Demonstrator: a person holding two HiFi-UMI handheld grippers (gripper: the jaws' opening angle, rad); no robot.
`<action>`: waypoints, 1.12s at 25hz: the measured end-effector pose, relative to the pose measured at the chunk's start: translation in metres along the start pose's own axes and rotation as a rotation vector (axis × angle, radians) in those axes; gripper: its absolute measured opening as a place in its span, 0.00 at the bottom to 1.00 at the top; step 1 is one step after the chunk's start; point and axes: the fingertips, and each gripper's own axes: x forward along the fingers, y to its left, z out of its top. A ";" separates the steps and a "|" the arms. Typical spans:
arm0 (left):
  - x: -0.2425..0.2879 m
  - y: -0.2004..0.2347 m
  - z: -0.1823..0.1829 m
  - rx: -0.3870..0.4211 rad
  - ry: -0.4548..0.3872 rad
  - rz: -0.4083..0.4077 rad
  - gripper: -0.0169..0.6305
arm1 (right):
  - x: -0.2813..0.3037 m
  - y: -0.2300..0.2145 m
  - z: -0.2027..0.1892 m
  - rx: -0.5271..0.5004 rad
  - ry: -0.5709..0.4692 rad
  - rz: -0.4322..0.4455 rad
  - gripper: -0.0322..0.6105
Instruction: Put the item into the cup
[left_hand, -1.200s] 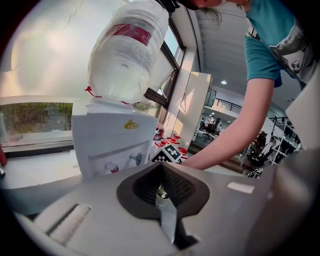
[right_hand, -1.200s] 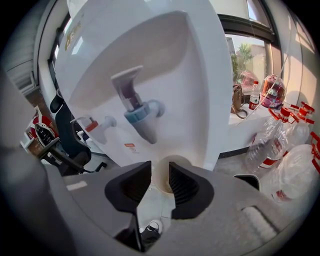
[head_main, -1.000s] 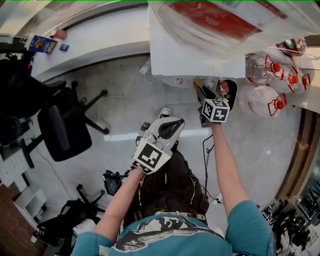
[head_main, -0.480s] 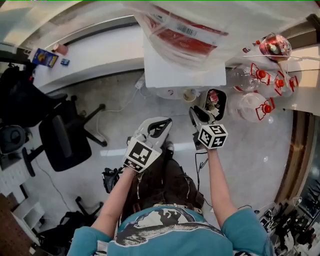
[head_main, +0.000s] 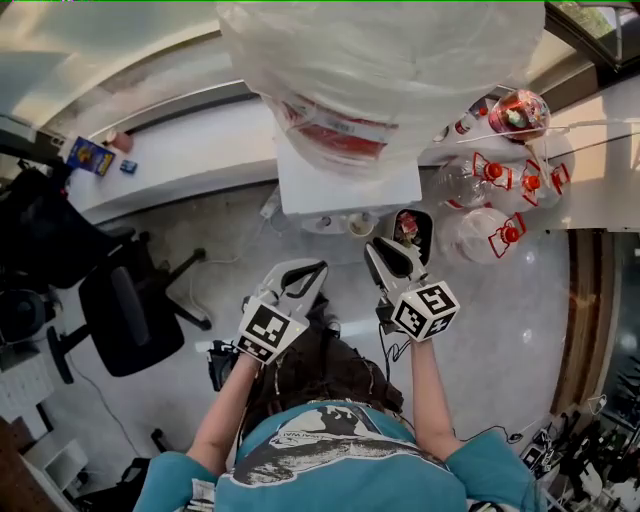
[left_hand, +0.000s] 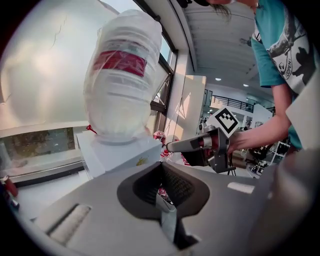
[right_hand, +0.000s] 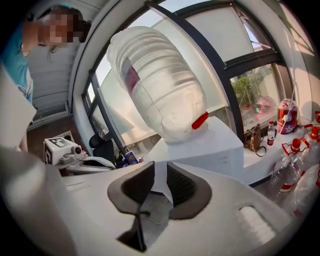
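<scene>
No loose item shows in or beside either gripper. A small round cup (head_main: 357, 222) stands at the foot of the white water dispenser (head_main: 345, 180). My left gripper (head_main: 306, 272) hangs over the floor short of the dispenser, its tips meeting with nothing between them (left_hand: 161, 167). My right gripper (head_main: 383, 252) is beside it, just short of the cup. Its jaws are closing but still stand apart, and only the dispenser shows through the gap (right_hand: 159, 172). Each gripper view also catches the other gripper from the side.
A big plastic-wrapped water bottle (head_main: 380, 60) tops the dispenser. A black bin (head_main: 410, 225) of red and white litter stands right of the cup. Beyond it lie empty red-capped bottles (head_main: 490, 235). A black office chair (head_main: 130, 320) and a white desk (head_main: 170, 160) are to the left.
Both grippers have drawn back from the dispenser toward the person's body. The right one has left the bin's side and its jaws look narrower. The head view has tipped up the big bottle.
</scene>
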 end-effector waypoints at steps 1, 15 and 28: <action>-0.001 0.002 0.003 -0.003 -0.004 0.005 0.03 | -0.001 0.005 0.007 -0.006 -0.006 0.011 0.16; -0.030 0.023 0.022 -0.093 -0.084 0.071 0.03 | 0.016 0.064 0.034 -0.057 0.014 0.120 0.16; -0.057 0.022 0.025 -0.169 -0.129 0.258 0.03 | 0.019 0.100 0.035 -0.113 0.080 0.313 0.14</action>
